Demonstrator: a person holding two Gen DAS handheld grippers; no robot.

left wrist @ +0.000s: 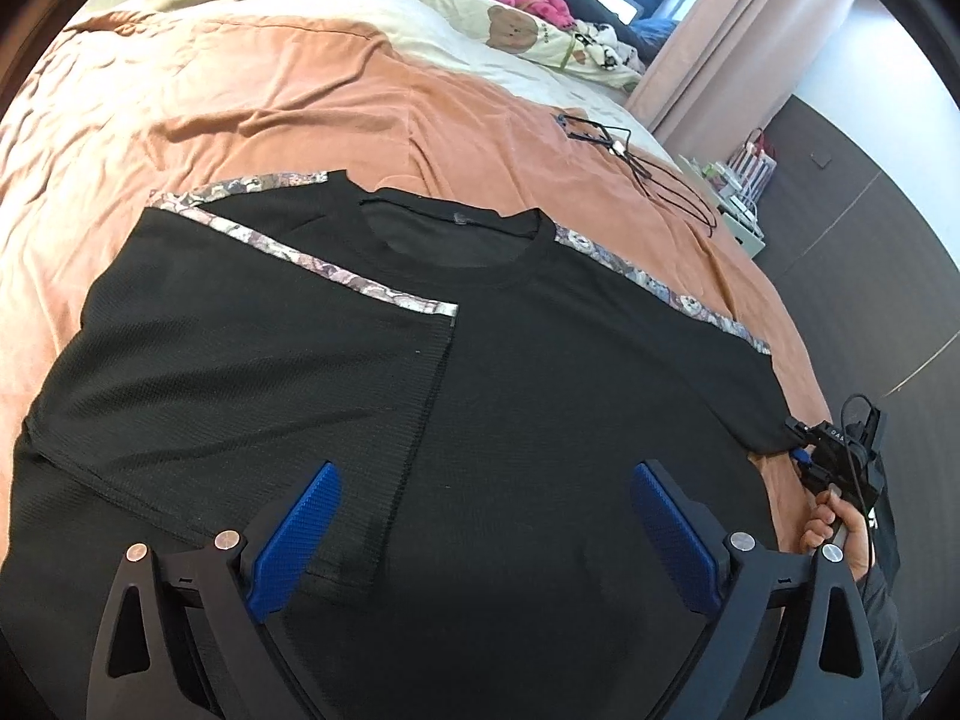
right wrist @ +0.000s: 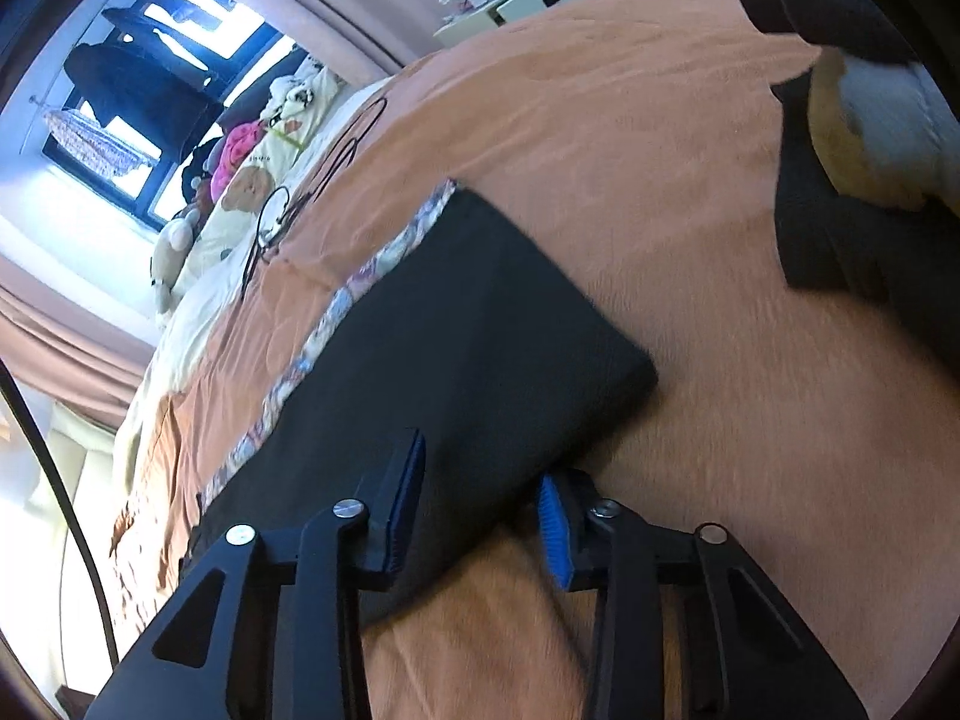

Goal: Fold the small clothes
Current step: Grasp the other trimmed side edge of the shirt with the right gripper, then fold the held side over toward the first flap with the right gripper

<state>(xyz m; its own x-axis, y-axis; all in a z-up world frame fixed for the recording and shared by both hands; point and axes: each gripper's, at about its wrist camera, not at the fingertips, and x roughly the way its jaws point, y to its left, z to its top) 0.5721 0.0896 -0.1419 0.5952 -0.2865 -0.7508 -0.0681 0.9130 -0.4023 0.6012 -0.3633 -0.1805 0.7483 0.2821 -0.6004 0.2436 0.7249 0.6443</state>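
- A bed fills both views, spread with an orange blanket (left wrist: 252, 90); at 12 o'clock in the left wrist view lie cream bedding, a bear pillow (left wrist: 516, 30) and soft toys, with pink curtains (left wrist: 750, 30) at 1 o'clock.
- A black cable (left wrist: 648, 168) lies on the blanket at 1 o'clock, apart from the shirt.
- The black T-shirt (left wrist: 540, 390) lies flat in the middle of the blanket, collar toward 12 o'clock; its left sleeve is folded in over the chest, patterned trim showing.
- The left gripper (left wrist: 483, 510) hovers over the shirt's lower part, jaws spread wide, nothing between them.
- The right gripper (right wrist: 480, 498) is at the shirt's unfolded sleeve (right wrist: 468, 330), at 4 o'clock in the left view; the sleeve's edge sits between narrowed jaws, but whether the pads press it cannot be told.
- A hand (left wrist: 840, 531) holds its handle.
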